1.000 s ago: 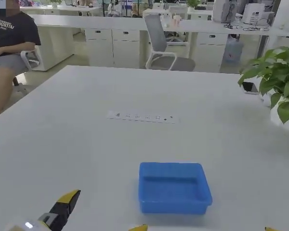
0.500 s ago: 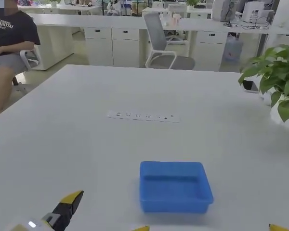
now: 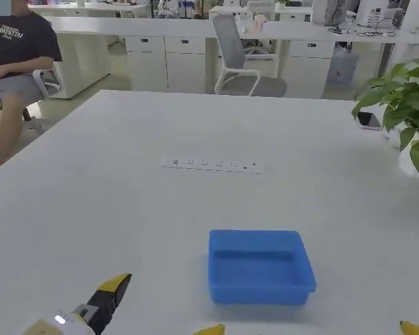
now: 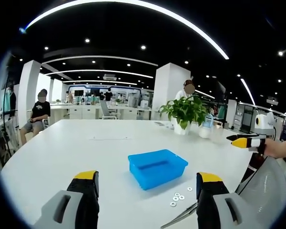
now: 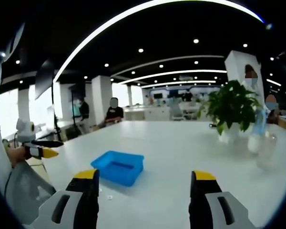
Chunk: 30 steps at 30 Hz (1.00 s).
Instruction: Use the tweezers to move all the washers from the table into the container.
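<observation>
Left gripper (image 4: 147,176): jaws stand wide apart, yellow-tipped, with nothing held between them. Right gripper (image 5: 144,174): jaws equally wide, nothing gripped. Both are held low over the near edge of the white desk (image 4: 62,148).

Tweezers (image 4: 181,217): slim grey metal, lying flat on the desk just beside the left gripper's right-hand jaw, their rear end hidden behind it. Neither gripper touches them.

Washers (image 4: 178,198): a small cluster of pale rings on the desk surface, between the tweezers' tips and the container, close to its near corner. The exact count is too small to confirm. In the right gripper view, one ring (image 5: 108,195) is discernible in front of the container.

Container (image 3: 260,269): a shallow blue rectangular tray, open-topped, upright, with no contents visible inside.

Further out: a white socket strip (image 3: 211,165) set flat mid-desk, its markings illegible; a green potted plant (image 3: 405,105) at the desk's right edge.

Legible writing: "MOUNTAI" in white on the black T-shirt of a seated person (image 3: 14,56) beyond the desk's far left corner.
</observation>
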Available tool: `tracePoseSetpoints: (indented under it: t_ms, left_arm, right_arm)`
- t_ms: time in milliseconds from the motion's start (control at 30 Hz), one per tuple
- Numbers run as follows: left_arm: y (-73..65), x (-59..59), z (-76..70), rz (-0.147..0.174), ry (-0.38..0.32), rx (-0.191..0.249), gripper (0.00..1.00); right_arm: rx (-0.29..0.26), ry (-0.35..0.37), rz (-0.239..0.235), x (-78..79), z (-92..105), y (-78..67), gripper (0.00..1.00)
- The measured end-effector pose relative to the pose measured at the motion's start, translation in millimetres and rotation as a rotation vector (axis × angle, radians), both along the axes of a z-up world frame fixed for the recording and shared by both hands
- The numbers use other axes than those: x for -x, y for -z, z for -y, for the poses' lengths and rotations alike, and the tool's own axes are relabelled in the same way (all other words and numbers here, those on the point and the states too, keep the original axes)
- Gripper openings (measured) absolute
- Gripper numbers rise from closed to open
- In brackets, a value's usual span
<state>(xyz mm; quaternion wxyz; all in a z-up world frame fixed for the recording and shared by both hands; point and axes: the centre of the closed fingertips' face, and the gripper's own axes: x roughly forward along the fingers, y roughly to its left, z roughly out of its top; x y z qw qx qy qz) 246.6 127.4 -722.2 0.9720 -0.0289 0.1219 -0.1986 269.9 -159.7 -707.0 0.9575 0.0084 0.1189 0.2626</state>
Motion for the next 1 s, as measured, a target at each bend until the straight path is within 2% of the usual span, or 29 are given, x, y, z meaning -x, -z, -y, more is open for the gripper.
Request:
tracePoseSetpoints:
  t_ms: [467, 667, 733, 933, 967, 1000]
  left_arm:
    - [-0.4, 1.3, -0.6, 0.002, 0.000, -0.013, 0.83]
    - [2.3, 3.6, 4.5, -0.014, 0.034, -0.028, 0.78]
    - [0.6, 3.9, 5.4, -0.004, 0.040, -0.034, 0.78]
    - [-0.2, 3.8, 4.4, -0.005, 0.043, -0.016, 0.80]
    - [-2.9, 5.0, 6.2, -0.003, 0.054, 0.007, 0.80]
    - [-4.5, 5.6, 7.4, -0.002, 0.063, 0.021, 0.82]
  right_arm:
    - [0.024, -0.003, -0.012, 0.3, -0.7, 4.1, 0.78]
    - [0.051, 0.003, -0.012, 0.2, 1.0, 5.9, 0.79]
    - [0.053, -0.001, -0.015, 0.5, -0.2, 6.3, 0.80]
    - [0.063, -0.018, -0.023, 1.9, -3.7, 6.8, 0.80]
    - [0.081, -0.024, -0.068, 5.2, -3.5, 11.6, 0.78]
    - [0.105, -0.031, -0.090, 6.7, -2.9, 14.7, 0.75]
